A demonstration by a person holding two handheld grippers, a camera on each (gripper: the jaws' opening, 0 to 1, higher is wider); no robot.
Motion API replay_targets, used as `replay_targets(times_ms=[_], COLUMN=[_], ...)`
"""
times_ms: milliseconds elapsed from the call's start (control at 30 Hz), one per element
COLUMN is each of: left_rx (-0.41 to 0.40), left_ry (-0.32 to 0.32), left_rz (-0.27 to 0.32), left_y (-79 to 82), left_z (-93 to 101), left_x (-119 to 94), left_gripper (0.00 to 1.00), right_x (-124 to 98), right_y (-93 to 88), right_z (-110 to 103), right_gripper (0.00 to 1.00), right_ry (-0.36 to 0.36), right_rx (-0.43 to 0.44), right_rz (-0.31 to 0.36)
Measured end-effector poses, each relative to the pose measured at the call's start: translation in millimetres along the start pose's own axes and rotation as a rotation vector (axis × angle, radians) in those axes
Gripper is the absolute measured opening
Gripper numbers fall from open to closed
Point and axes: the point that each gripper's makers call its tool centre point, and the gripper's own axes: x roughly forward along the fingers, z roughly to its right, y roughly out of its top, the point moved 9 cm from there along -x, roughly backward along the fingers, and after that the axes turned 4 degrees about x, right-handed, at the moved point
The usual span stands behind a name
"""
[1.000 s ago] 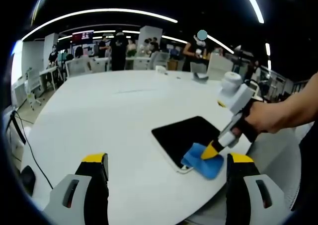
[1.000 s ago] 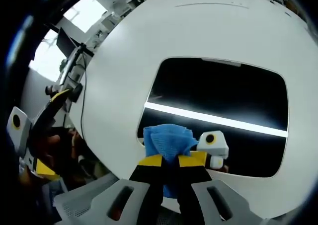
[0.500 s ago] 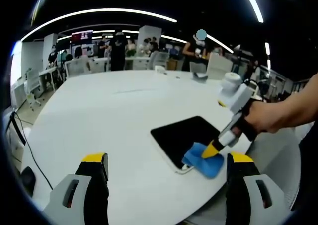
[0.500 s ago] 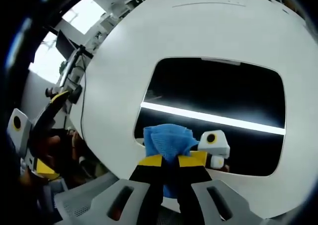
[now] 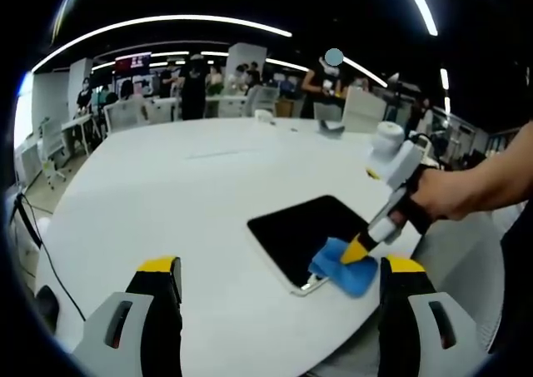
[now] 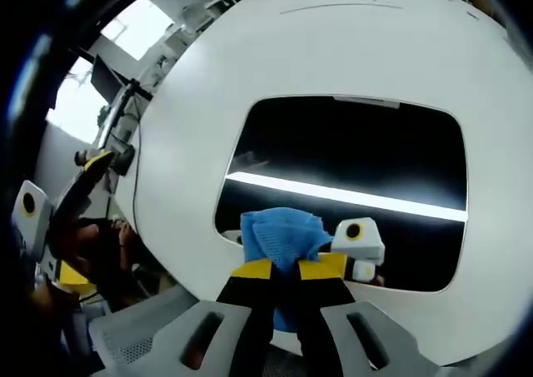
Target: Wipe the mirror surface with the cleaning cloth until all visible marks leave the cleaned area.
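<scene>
A dark rectangular mirror [image 5: 312, 234] [image 6: 350, 161] lies flat on the white round table [image 5: 191, 194], near its edge. My right gripper [image 6: 286, 269] [image 5: 360, 250] is shut on a blue cleaning cloth [image 6: 279, 235] [image 5: 343, 266], pressing it on the mirror's near corner. The mirror reflects a bright ceiling light strip [image 6: 341, 195] and the gripper itself. My left gripper [image 5: 279, 269] hovers open above the table edge, short of the mirror, its yellow-tipped fingers [image 5: 158, 269] wide apart with nothing between them.
A person's hand [image 5: 445, 195] holds the right gripper from the right. Desks, chairs and several people [image 5: 196, 81] stand beyond the table's far side. A small object [image 5: 331, 127] rests at the far edge. The left gripper [image 6: 50, 235] appears off the table's left rim.
The mirror sits slightly further left in both views; the cloth has edged a little along the mirror's near corner. Both grippers keep their states.
</scene>
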Motion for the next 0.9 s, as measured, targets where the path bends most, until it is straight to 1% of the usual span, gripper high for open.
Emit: replay_targets(times_ms=[567,900], left_rx=[0.0,0.002], left_ry=[0.003,0.001], left_rz=[-0.001,0.002], left_y=[1.7,2.6], left_z=[0.0,1.6], left_x=[0,2], left_gripper=[0.99,0.99], right_x=[-9,-9], right_y=[-3.2,-3.3], right_z=[11,12], right_gripper=[0.04,0.04], right_ry=[-0.009,-0.009], right_rx=[0.013,0.014], right_rz=[0.002,0.003])
